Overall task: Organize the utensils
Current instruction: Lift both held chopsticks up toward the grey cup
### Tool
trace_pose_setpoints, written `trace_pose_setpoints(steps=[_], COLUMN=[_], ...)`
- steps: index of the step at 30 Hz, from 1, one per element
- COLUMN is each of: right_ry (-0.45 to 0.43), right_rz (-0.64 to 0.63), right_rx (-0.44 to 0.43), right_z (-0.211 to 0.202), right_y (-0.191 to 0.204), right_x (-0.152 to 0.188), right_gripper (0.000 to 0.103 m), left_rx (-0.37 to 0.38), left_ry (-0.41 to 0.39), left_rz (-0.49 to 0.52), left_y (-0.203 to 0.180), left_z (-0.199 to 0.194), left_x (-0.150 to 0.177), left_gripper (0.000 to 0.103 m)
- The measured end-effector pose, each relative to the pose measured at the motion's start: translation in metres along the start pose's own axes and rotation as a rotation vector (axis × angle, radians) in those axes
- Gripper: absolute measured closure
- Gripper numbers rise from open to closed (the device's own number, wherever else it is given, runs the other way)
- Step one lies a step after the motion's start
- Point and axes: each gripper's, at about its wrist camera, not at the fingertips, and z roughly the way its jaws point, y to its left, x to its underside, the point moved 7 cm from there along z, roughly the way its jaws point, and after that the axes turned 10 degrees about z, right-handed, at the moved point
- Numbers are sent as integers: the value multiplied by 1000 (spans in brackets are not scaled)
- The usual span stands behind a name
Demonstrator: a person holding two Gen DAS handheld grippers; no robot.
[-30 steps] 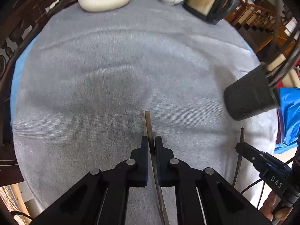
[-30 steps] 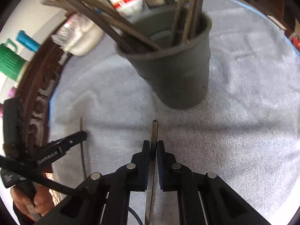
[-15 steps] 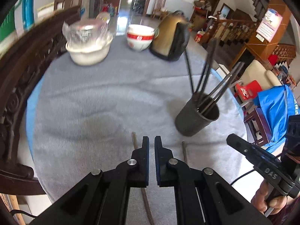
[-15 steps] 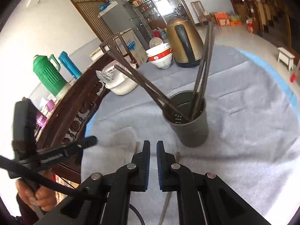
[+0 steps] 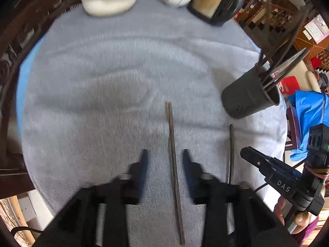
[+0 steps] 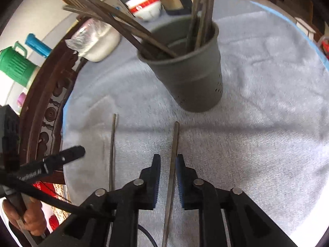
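Left wrist shows our left gripper (image 5: 164, 162) opening astride a chopstick (image 5: 173, 160) flat on the cloth (image 5: 102, 82), pads clear, while our right gripper (image 6: 168, 169) opens around its chopstick (image 6: 172, 164) too, both lined up for the cup (image 6: 191, 78).

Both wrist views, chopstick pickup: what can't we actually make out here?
- Left wrist: near end of the left chopstick runs off the bottom edge; left gripper fingers motion-blurred, opening, chopstick between them.
- Right wrist: near end of the right chopstick is cut off at the bottom; the right gripper is opening around it.
- Holder: its rim hides the chopsticks' lower ends; tops leave the frame.
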Motion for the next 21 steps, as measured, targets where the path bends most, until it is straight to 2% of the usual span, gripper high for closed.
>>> trace_pose_setpoints(steps=[1, 3, 5, 7, 10, 14, 16, 17, 21], right_ry=[10, 16, 3, 23, 30, 64, 41, 44, 42], right_rz=[10, 19, 25, 39, 35, 11, -11, -9, 2], right_rx=[2, 17, 38, 46, 90, 128, 151, 155, 144], right_z=[4, 7, 9, 15, 21, 35, 36, 36, 36], right_y=[-1, -3, -2, -3, -5, -1, 2, 2, 0], right_x=[0, -2, -4, -4, -5, -3, -5, -6, -8], right_gripper=[73, 52, 53, 63, 70, 86, 89, 92, 94], left_rx=[-4, 1, 11, -7, -11, -27, -36, -57, -99], left_ry=[10, 33, 54, 70, 85, 89, 116, 92, 100], left_rz=[-4, -2, -13, -14, -15, -29, -20, -10, -5], left_y=[2, 2, 3, 3, 0, 1, -1, -2, -6], left_z=[4, 14, 22, 31, 40, 47, 56, 54, 58], left_x=[0, 0, -1, -2, -4, -13, -15, -19, -23], left_gripper=[62, 62, 62, 62, 62, 62, 63, 64, 64])
